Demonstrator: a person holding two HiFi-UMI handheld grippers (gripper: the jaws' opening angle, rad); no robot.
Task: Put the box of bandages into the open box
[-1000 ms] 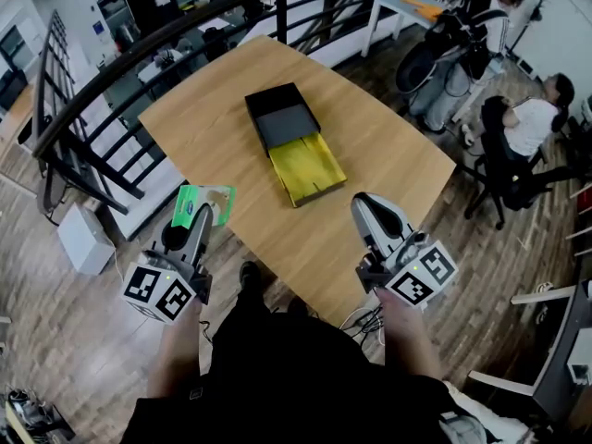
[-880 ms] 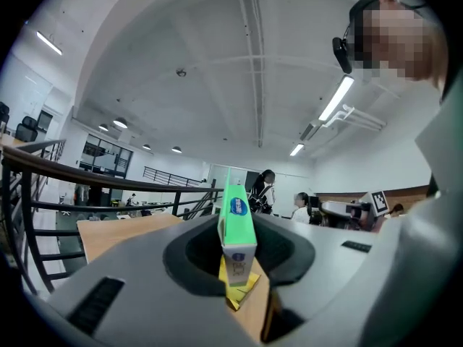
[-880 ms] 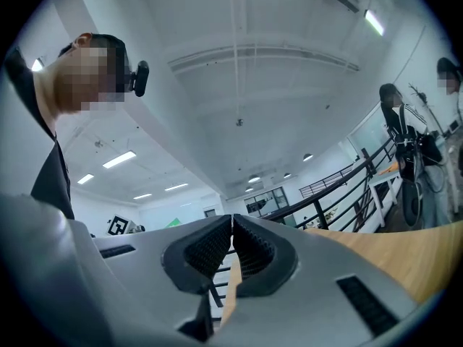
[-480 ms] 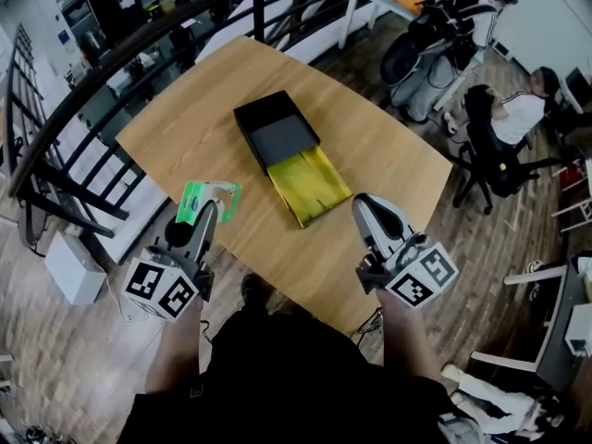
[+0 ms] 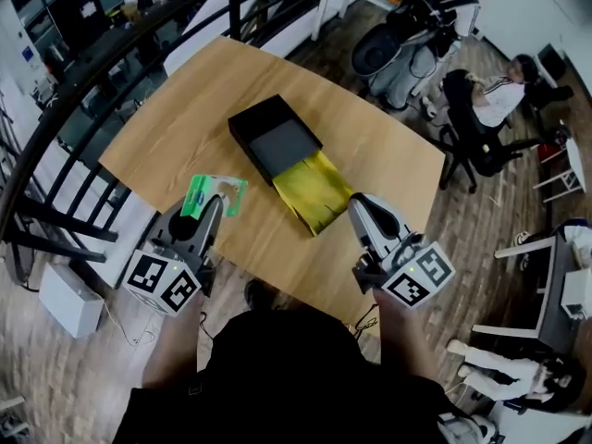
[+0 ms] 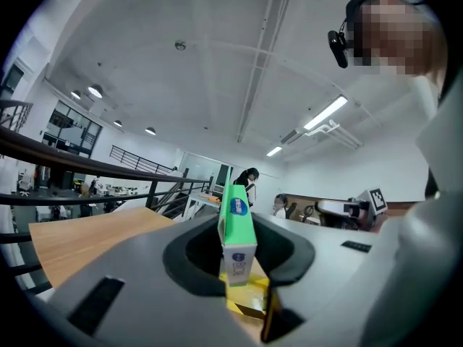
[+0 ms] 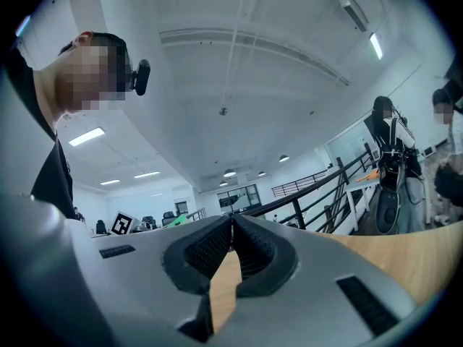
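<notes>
Left gripper pinching slim green bandage box, right gripper closed empty, ribbed pads

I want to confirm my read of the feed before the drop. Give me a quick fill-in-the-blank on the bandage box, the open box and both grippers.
1. The box of bandages, clamped in the left gripper, is mainly ____ with a blue oval mark.
2. The right gripper has its jaws together and holds ____.
3. The open box has a black sleeve and a pulled-out ____ tray.
4. In the head view, the box of bandages is to the ____ of the open box.

Missing words: green; nothing; yellow; left.
</notes>
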